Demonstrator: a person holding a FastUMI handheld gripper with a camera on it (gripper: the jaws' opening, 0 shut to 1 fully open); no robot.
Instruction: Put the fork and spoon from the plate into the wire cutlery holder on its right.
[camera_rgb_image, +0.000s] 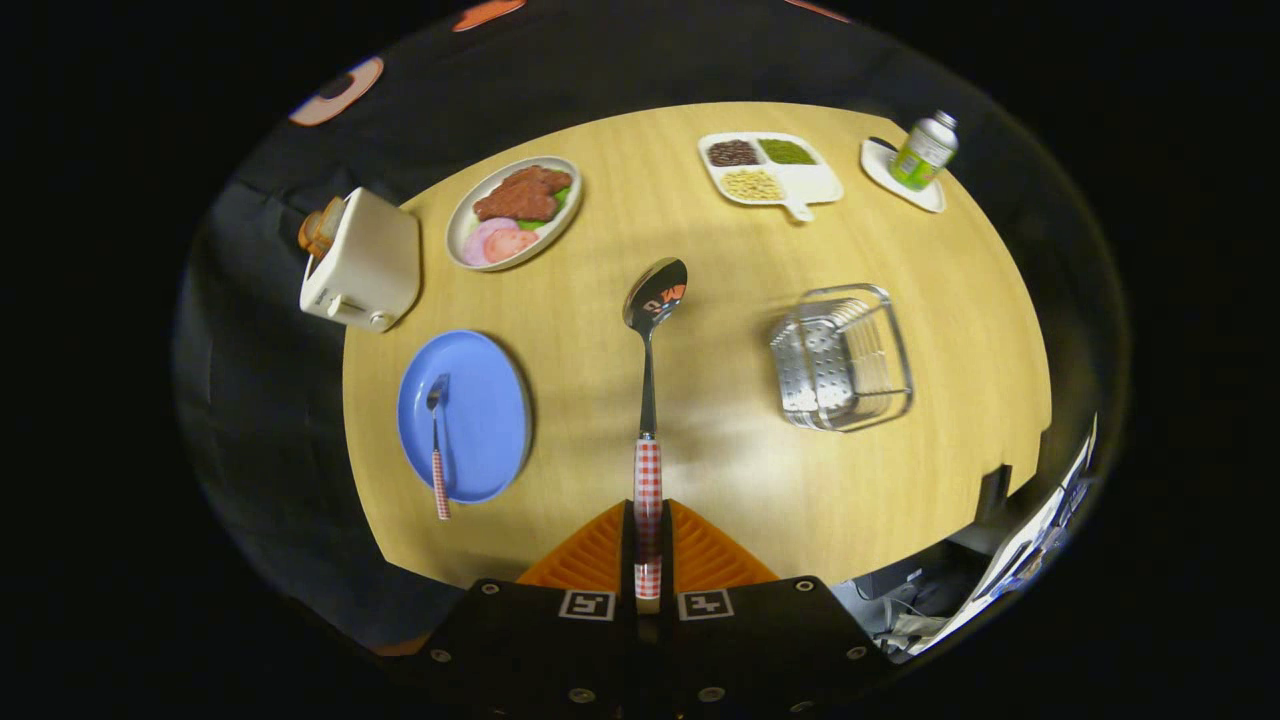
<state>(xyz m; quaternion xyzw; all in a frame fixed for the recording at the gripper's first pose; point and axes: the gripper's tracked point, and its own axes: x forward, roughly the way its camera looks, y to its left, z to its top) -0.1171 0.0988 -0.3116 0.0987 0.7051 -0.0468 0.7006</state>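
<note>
Wooden round table (700, 230), dark cloth behind. Landmark: blue plate (490, 440). Far left and beyond it, toaster (362, 262) with bread; just beyond the plate, an oval dish of meat (513, 211). On the plate's left part lies the fork (437, 440), checked handle over the near rim. Right of the plate we hold the spoon (649, 400): gripper (648, 545) closed tight on its checked handle, bowl pointing ahead, above the table. Well right of the plate sits the wire cutlery holder (842, 357), nothing in it that we can see. Beyond that, a divided tray (770, 168) and a bottle (924, 150) on a saucer. Step in hand, we judge: carrying the spoon. Next: swing right over the holder, tip it in, release.
</note>
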